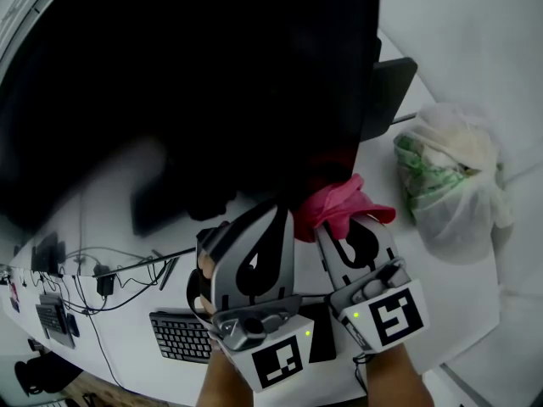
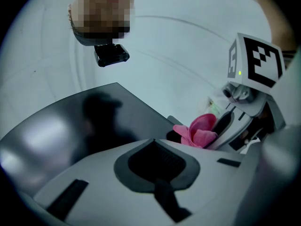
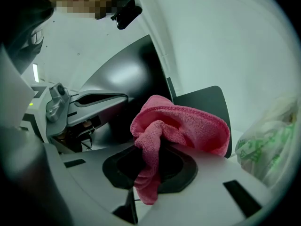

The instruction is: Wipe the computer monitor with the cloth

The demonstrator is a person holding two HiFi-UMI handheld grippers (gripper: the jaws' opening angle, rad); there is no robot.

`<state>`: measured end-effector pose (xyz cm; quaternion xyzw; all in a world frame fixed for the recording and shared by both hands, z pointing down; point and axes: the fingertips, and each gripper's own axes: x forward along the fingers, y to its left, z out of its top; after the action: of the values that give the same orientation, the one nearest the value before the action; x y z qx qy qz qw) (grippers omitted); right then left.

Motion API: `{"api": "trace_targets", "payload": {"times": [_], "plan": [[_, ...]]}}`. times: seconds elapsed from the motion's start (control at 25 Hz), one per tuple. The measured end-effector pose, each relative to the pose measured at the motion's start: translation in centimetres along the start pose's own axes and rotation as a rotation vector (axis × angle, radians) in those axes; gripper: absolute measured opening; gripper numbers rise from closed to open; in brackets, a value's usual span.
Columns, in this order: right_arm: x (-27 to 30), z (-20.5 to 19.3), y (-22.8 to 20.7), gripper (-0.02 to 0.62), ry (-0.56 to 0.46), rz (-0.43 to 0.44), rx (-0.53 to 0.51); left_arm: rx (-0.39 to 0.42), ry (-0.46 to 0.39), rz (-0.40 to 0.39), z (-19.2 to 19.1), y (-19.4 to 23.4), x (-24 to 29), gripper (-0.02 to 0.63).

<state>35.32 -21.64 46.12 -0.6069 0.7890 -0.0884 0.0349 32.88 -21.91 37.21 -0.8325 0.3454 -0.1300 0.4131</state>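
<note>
White desk carries a keyboard, cables and, at right, a plastic bag. The dark monitor stands above. The right gripper pinches the pink cloth at the monitor's lower right corner. The left gripper sits just beside it, jaws pressed together and empty. Wiping appears under way at this corner; the pictures do not show how much of the screen is already clean.

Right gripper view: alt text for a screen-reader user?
A pink cloth is pinched in the jaws of the right gripper, bunched up close to the dark monitor. The left gripper sits at left, a white plastic bag at right.
</note>
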Motion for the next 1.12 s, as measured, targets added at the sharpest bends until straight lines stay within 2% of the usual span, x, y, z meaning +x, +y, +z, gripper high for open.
{"api": "trace_targets", "payload": {"times": [0.36,0.64,0.96,1.12], "plan": [[-0.2,-3.4,-0.5,0.063,0.073,-0.044,0.028,-0.01,0.021,-0.049,-1.6,-1.6,-0.5,0.006],[-0.3,-4.6,-0.7,0.063,0.085,-0.059,0.025,-0.062,0.054,-0.073,-2.7,-2.9,-1.2,0.006],[-0.2,-4.4,-0.1,0.063,0.094,-0.066,0.007,-0.046,0.092,-0.068,-3.8,-2.0,-2.5,0.006],[0.3,-4.9,1.4,0.063,0.11,-0.042,-0.002,-0.028,0.118,-0.057,-4.6,-1.3,-3.7,0.006]]}}
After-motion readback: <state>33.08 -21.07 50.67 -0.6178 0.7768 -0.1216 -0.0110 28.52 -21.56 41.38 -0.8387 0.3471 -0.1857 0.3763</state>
